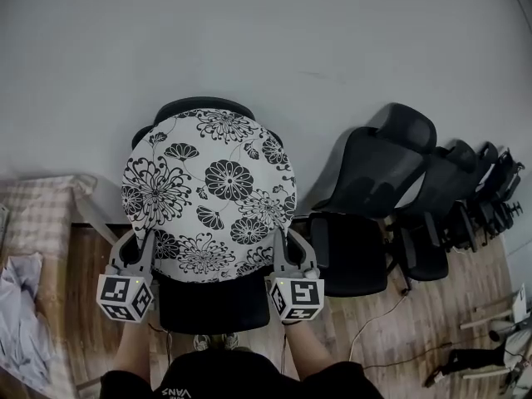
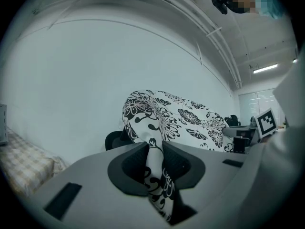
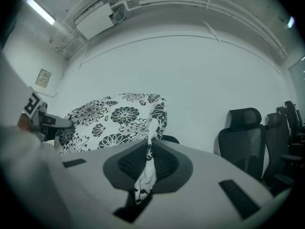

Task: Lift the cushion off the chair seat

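Left gripper [image 2: 155, 162]: jaws clamped on a fold of the cushion [image 1: 208, 194] at its 7 o'clock corner. The cushion stands tilted above the black seat [image 1: 212, 302] and covers most of the backrest [image 1: 204, 104]. Its long axis runs 6 to 12 o'clock, printed face toward the head camera. Shape: rounded, puffed. Cover: white cloth with black flower print. Right gripper [image 3: 145, 163]: jaws pinched on the 5 o'clock corner. Black office chairs [image 1: 378, 181] stand at 3 o'clock.
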The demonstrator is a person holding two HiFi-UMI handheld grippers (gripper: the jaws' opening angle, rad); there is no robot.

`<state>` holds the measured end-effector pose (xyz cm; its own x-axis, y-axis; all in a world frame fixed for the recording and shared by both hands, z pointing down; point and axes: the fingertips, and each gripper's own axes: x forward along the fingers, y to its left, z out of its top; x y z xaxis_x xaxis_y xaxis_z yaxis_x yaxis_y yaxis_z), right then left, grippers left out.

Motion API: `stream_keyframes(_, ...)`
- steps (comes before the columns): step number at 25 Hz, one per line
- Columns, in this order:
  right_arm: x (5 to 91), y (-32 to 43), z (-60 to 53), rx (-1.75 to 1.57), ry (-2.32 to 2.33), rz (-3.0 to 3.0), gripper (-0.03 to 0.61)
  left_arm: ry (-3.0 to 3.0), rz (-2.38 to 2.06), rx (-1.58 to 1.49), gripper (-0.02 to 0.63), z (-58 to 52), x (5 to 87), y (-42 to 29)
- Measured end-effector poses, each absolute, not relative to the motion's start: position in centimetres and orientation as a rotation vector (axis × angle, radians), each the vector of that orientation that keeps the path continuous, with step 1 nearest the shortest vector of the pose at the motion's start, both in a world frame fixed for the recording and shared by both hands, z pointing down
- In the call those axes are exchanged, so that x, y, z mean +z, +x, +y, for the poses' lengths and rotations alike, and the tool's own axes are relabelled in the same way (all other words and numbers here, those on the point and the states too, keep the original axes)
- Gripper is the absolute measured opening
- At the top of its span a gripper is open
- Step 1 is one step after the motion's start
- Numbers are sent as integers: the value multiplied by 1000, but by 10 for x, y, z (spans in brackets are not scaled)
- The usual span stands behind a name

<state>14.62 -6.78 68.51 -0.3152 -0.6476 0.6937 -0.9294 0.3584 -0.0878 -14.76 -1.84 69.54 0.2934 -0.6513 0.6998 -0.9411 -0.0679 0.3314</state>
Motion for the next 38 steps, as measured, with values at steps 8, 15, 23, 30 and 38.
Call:
stream_keyframes(8,693,148,-71,722,1343,-2049,29,1775,-1411,534,80,-22,698,-146)
stream_keyframes(15,687,147,-71,909,1298,-1954,31,1676,-1320,660,80,-31,680,-149)
stream_keyframes(23,685,147,-68,879,1335,-1990,29,1723,-1348,642,80,-27,680,-148)
stream_keyframes(30,688,147,-68,872,1342,-2010,31,1737,-1365,635,80,-26,682,-148)
stream_keyframes(38,687,147,-68,853,1344,-2030,29,1748,-1379,628,80,-26,682,-148)
